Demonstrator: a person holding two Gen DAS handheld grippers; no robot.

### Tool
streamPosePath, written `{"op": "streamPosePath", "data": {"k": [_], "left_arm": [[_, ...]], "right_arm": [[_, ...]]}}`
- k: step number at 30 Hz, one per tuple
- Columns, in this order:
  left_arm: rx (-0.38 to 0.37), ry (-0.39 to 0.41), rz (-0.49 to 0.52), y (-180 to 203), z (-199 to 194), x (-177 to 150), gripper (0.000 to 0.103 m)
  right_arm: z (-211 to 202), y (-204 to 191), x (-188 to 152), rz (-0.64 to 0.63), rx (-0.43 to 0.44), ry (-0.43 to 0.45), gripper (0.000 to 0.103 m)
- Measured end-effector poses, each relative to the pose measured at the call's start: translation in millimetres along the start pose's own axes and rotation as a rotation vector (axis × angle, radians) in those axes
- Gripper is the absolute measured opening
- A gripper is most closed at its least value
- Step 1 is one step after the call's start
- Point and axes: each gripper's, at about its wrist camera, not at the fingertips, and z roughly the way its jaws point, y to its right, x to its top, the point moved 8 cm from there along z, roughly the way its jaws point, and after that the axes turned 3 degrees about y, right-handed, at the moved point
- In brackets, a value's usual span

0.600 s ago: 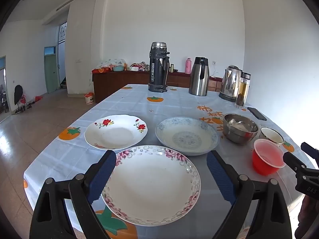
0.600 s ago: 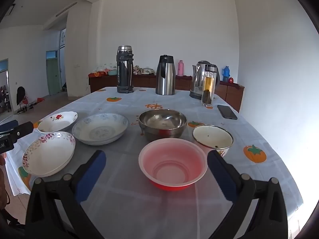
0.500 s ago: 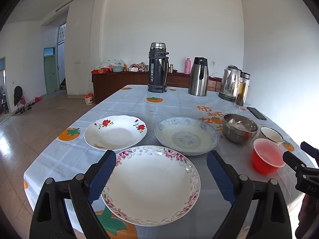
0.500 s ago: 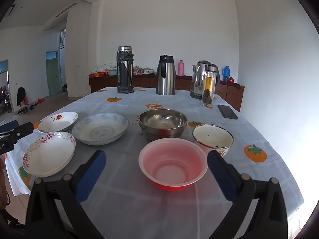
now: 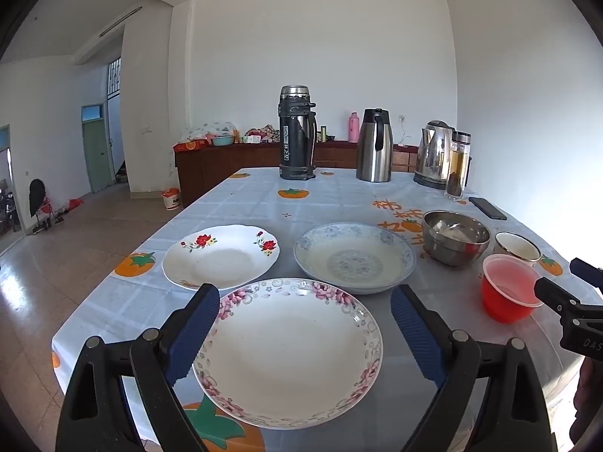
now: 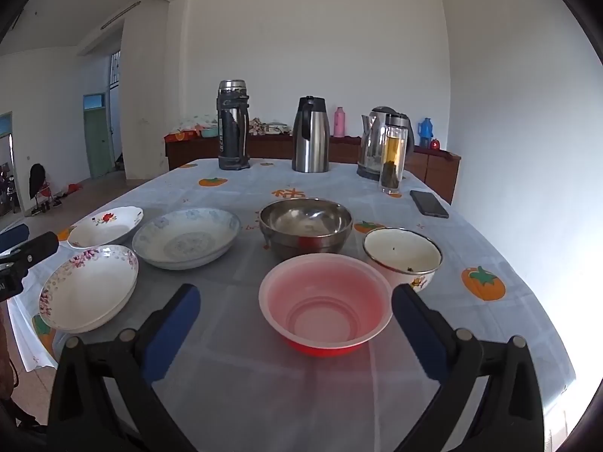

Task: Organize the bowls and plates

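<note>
A pink-flowered plate point(image 5: 288, 350) lies at the table's near edge, between the wide-open fingers of my empty left gripper point(image 5: 303, 314). Behind it sit a red-flowered plate point(image 5: 220, 256) and a blue-patterned plate point(image 5: 354, 258). My right gripper point(image 6: 294, 316) is open and empty, its fingers either side of a red plastic bowl point(image 6: 326, 303). Behind that bowl stand a steel bowl point(image 6: 305, 226) and a white enamel bowl point(image 6: 402, 258). The three plates also show at the left of the right wrist view, the pink-flowered one point(image 6: 88, 292) nearest.
At the table's far end stand a black thermos point(image 5: 296, 133), a steel jug point(image 5: 375, 145), a kettle point(image 5: 433, 154) and a tea bottle point(image 6: 394, 154). A phone point(image 6: 429, 203) lies at the right. The table edge drops to the floor at left.
</note>
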Motion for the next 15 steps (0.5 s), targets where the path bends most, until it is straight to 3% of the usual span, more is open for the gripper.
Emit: {"op": "streamPosePath", "data": {"k": [15], "left_arm": [[0.032, 0.001, 0.032, -1.9, 2.8, -3.2, 0.094]], "right_arm": [[4.2, 2.4, -3.7, 0.009, -0.012, -0.016, 0.103]]}}
